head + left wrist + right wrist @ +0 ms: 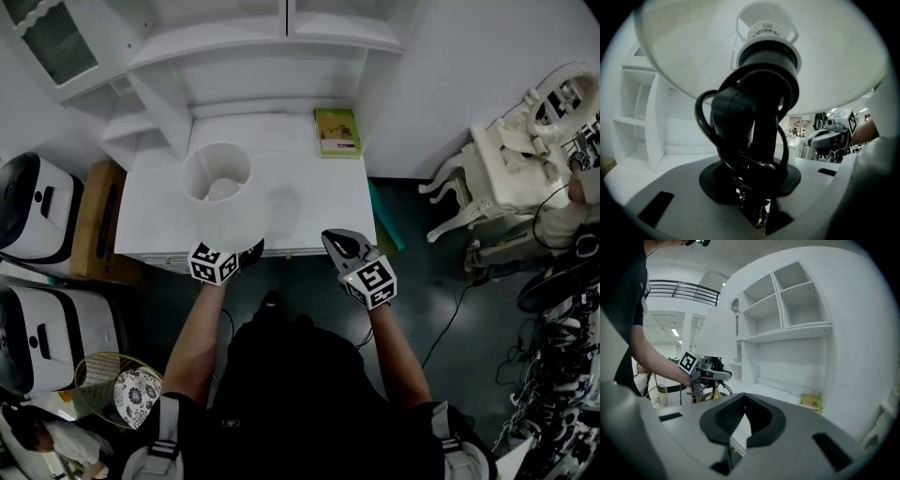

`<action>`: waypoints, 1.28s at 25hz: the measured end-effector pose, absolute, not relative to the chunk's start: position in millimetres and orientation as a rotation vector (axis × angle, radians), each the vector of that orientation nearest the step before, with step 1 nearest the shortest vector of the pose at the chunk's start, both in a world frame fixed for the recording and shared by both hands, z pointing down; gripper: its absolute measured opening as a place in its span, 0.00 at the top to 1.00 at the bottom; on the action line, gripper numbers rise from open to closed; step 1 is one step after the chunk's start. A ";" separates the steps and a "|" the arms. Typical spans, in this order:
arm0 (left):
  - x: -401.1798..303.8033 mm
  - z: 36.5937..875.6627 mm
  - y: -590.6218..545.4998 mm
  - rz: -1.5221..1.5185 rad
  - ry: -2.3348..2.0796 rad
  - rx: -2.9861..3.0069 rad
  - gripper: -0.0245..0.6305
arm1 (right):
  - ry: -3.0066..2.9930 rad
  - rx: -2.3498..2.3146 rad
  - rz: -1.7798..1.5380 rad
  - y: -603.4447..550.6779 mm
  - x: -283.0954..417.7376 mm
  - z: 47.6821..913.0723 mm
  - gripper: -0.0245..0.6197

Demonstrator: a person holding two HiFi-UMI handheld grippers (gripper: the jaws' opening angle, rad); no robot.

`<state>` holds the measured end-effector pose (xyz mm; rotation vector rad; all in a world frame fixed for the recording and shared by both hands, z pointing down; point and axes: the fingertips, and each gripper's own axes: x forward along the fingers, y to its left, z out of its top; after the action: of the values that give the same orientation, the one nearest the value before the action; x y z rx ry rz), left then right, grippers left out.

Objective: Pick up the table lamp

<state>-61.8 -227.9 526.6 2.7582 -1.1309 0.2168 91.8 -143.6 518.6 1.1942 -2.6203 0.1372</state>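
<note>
Table lamp (223, 192) is clamped by its stem in my left claw (757, 185); my right claw (743, 398) is closed, empty, at the worktop (319, 202) edge.

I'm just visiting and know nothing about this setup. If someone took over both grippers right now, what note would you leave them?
Left gripper: shut on the table lamp, gripping its dark stem with the cord wound round it.
Right gripper: jaw tips together, nothing between them, held out beside the lamp.
Lamp: upright, shade on top, at the front edge of the white desk. Its base looks clear of the desktop.
Also there: a green book at the back of the desk.
Done: the lamp is gripped and appears lifted.
Left: probably just keep it steady and upright.
</note>
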 end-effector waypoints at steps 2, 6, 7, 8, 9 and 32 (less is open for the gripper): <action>-62.8 524.3 -219.2 0.213 -1.153 2.754 0.78 | -2.643 1.171 0.129 -140.1 89.0 518.1 0.95; -60.3 524.9 -197.3 0.225 -1.179 2.735 0.78 | -2.670 1.130 0.119 -129.1 87.9 517.5 0.95; -58.5 524.4 -192.3 0.230 -1.177 2.733 0.78 | -2.675 1.124 0.113 -127.6 88.9 517.4 0.95; -56.9 523.3 -187.7 0.233 -1.172 2.733 0.78 | -2.679 1.119 0.108 -126.8 89.7 517.1 0.95; -55.4 521.7 -183.6 0.235 -1.167 2.734 0.78 | -2.681 1.115 0.104 -126.4 90.4 516.6 0.95; -31.9 509.9 -153.1 0.223 -1.112 2.757 0.78 | -2.681 1.115 0.055 -128.2 101.1 501.8 0.95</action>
<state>-31.9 -153.1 509.9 2.7572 -1.1115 0.2231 101.1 -128.2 501.8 1.1148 -2.6814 0.0549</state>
